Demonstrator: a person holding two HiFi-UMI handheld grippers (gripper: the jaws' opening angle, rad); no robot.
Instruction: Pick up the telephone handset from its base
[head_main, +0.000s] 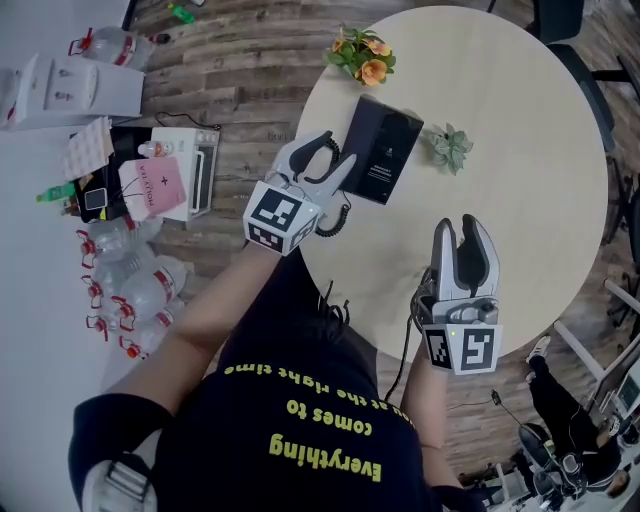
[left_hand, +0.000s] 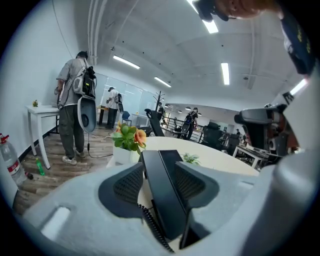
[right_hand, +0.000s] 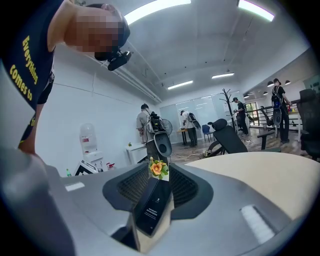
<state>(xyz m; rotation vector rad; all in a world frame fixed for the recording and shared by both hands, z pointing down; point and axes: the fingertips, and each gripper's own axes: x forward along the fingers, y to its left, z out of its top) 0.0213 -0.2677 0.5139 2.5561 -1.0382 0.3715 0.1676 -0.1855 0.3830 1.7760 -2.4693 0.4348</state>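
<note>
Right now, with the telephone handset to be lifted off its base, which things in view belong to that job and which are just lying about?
Belong to the job:
- telephone handset
- telephone base
- coiled cord
- left gripper, jaws apart either side of the handset

Just lying about:
- pot of orange flowers
- small succulent
- water bottles on the floor

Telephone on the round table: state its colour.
The telephone is black; the head view shows it best.
</note>
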